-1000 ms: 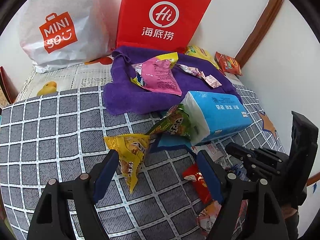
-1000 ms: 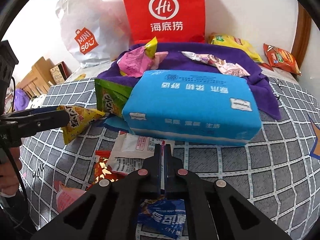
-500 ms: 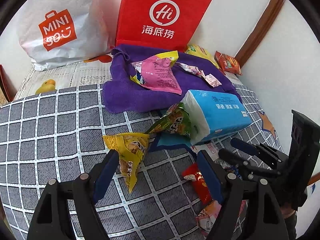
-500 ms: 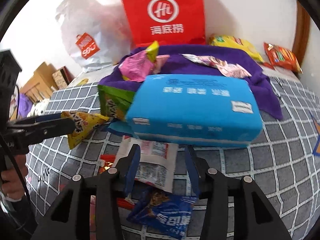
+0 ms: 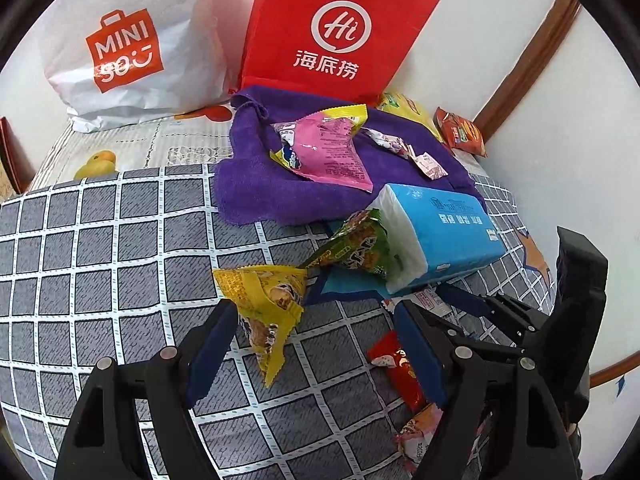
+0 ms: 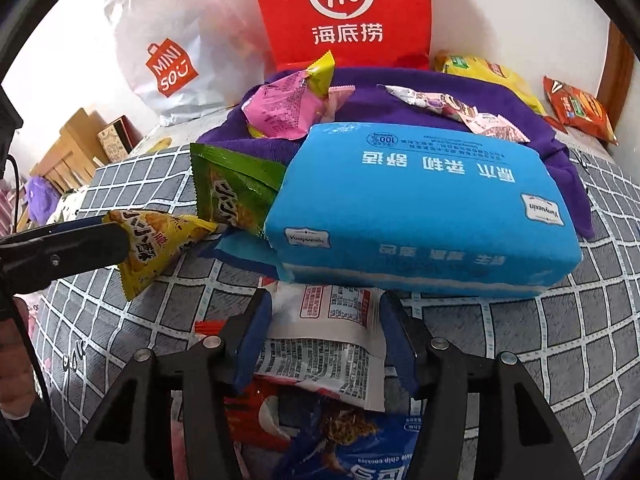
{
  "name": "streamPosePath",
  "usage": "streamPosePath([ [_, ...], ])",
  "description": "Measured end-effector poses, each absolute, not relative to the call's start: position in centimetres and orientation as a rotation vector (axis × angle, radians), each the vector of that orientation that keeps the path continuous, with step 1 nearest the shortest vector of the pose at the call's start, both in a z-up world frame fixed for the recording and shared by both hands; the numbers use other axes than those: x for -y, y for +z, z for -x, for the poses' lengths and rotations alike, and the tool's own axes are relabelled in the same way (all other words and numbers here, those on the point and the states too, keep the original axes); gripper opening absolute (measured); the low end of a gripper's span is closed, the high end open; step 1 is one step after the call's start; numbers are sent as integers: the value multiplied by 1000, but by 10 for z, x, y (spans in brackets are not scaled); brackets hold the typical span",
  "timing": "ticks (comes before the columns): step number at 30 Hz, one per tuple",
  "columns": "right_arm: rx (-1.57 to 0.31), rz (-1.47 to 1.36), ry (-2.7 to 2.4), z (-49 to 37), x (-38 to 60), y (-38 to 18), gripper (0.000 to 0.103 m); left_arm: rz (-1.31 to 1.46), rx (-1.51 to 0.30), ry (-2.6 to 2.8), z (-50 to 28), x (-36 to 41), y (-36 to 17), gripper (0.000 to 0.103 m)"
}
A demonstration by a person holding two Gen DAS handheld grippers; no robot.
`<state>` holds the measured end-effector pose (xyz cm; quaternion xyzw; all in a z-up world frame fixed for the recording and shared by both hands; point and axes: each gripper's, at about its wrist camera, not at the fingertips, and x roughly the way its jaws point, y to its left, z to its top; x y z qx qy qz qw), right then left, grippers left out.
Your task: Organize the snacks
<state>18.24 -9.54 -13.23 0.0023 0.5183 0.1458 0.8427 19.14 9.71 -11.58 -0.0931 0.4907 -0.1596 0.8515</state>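
- Left wrist view: the left gripper (image 5: pixel 312 344) tilted down at the bed, jaws wide and empty, with the yellow snack packet (image 5: pixel 266 306) lying between the fingers. Closing here could catch only a corner, and the packet might slip.
- Right wrist view: the right gripper (image 6: pixel 326 336), jaws just parted halfway and gripping nothing, pointed steeply down over the white packet (image 6: pixel 332 336). That packet's far end lay under the blue tissue pack (image 6: pixel 424 208), so a pull might drag the pack.

Left wrist view: angled steeply down over grey checked bedspread (image 5: pixel 100 240), facing red paper bag (image 5: pixel 336 32) at wall, close to triangular yellow snack packet (image 5: pixel 264 304). Right wrist view: lower, nearer, facing same red bag, right behind blue plastic tissue pack (image 6: pixel 420 208). Shared: purple towel (image 5: pixel 256 184), tissue pack, both bags.
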Motion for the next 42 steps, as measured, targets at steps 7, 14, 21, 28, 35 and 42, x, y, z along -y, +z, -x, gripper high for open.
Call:
streamPosePath([
  [7, -1050, 22, 316, -180, 99, -121, 6, 228, -1043, -324, -195, -104, -118, 79],
  [14, -1063, 63, 265, -172, 119, -121, 3, 214, -1041, -305, -191, -103, -114, 79],
  [21, -1101, 37, 214, -161, 146, -129, 3, 202, -1037, -292, -184, -102, -109, 79],
  [28, -1097, -4, 216, -155, 159, -122, 4, 200, -1039, -272, -179, -101, -107, 79],
  [35, -1082, -35, 236, -147, 162, -115, 42, 221, -1046, -224, -172, -114, -107, 79],
  [42, -1051, -31, 270, -146, 149, -111, 54, 227, -1054, -195, -167, -120, -108, 79],
])
